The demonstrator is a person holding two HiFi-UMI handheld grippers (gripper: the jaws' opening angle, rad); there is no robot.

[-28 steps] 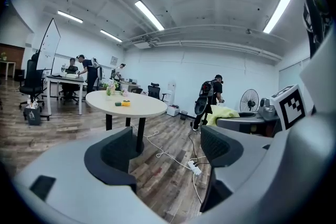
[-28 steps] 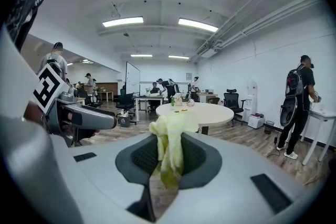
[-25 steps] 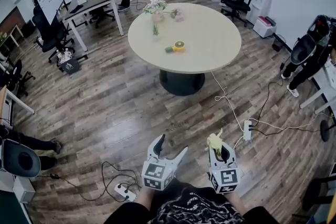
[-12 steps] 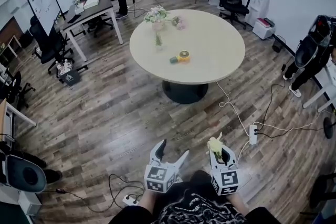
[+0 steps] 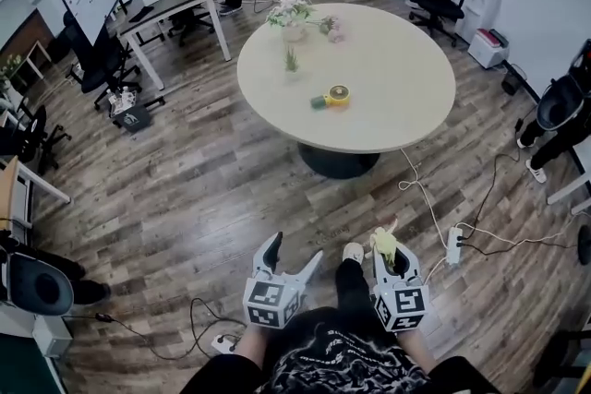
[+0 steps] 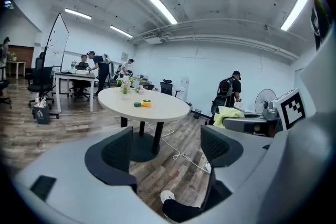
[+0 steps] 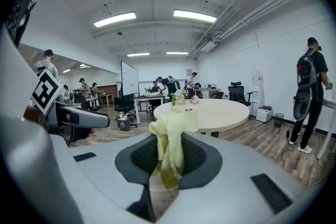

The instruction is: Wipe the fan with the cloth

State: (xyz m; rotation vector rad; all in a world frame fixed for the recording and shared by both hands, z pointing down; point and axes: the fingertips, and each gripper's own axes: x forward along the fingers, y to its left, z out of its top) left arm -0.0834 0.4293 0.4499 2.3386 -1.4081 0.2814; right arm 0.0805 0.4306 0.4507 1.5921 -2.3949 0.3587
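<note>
Across the room on the table (image 5: 397, 60), the fan (image 5: 336, 96) sits unwiped, well apart from me. Right gripper (image 5: 391, 259) is clamped on the cloth (image 5: 381, 243); left gripper (image 5: 295, 250) gapes empty. No wiping done yet; I judge the approach comes first.

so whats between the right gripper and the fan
Head view: bare wood floor and the round table's near edge separate the right gripper from the fan.
</note>
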